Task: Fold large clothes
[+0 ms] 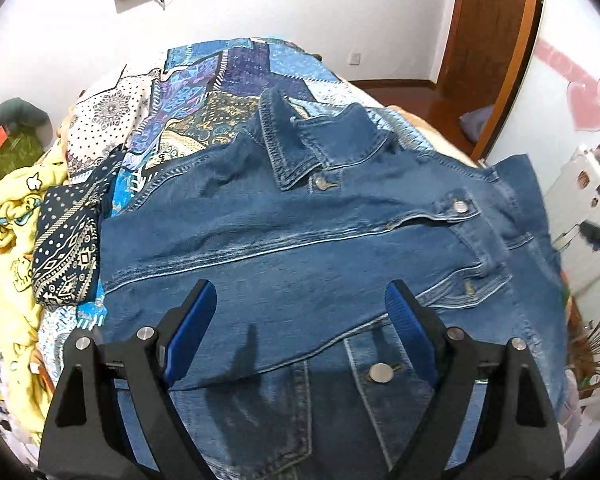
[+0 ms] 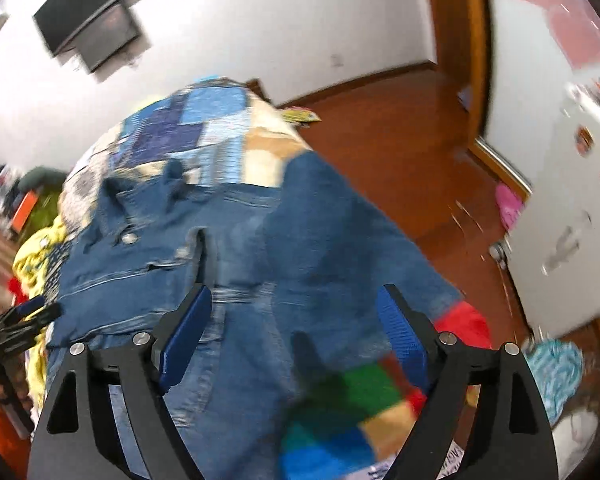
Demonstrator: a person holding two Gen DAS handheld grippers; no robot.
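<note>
A blue denim jacket [image 1: 300, 248] lies spread front-up on the patterned bedspread [image 1: 204, 92], collar toward the far wall, with one sleeve folded across its chest. My left gripper [image 1: 300, 300] hovers over the jacket's lower front, jaws wide apart, nothing between the blue pads [image 1: 188, 332]. In the right wrist view the jacket [image 2: 260, 248] is blurred; my right gripper [image 2: 296, 308] stands over its right side with jaws spread and no cloth pinched. The left gripper [image 2: 20, 320] shows at that view's left edge.
A folded dark patterned cloth [image 1: 68, 248] and a yellow garment [image 1: 12, 216] lie left of the jacket. Bright colour-block fabric [image 2: 356, 412] and a red piece [image 2: 464, 320] sit at the bed's near right. Wooden floor [image 2: 400, 152], a door frame [image 1: 496, 52] and a white cabinet [image 2: 568, 220] lie to the right.
</note>
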